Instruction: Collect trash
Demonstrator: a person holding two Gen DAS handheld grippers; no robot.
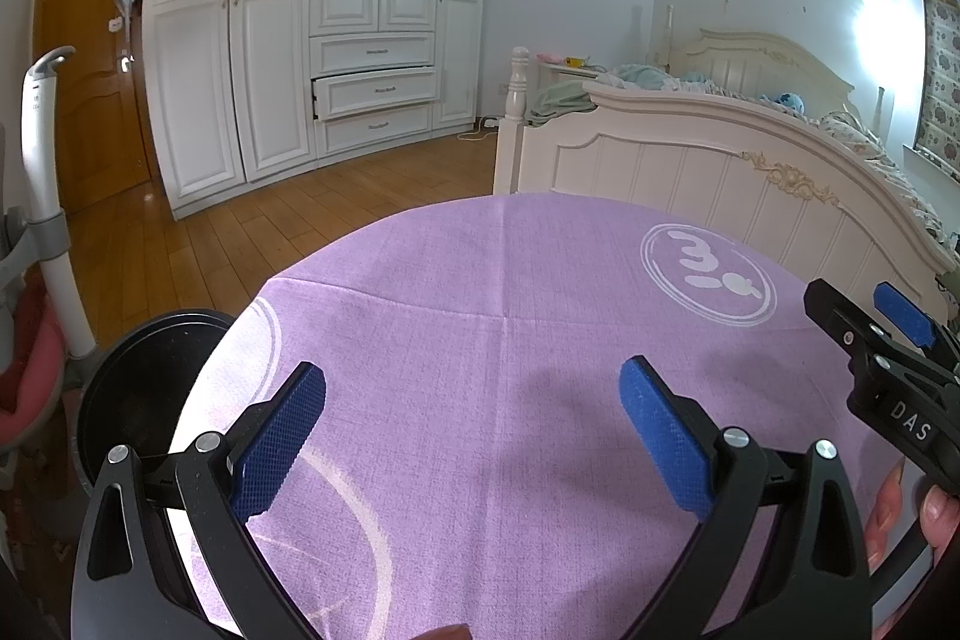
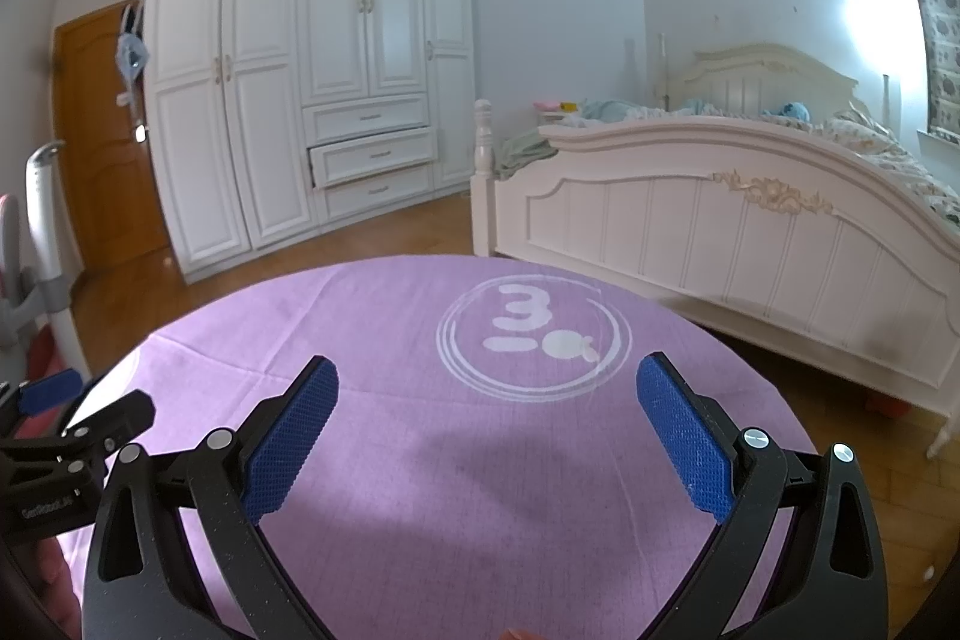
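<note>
We hold the left gripper [image 1: 474, 406] and the right gripper [image 2: 489, 406] side by side low over the purple cloth [image 1: 480, 316], both spread wide with nothing between the blue pads [image 2: 294, 436]. No trash shows on the cloth in either view. A round black bin [image 1: 126, 388] sits just off the cloth's left edge. Beyond stand the bed [image 2: 720, 220] and the white wardrobe [image 1: 300, 10]. We judge the step is searching: sweep slowly and keep the claws spread until something turns up.
</note>
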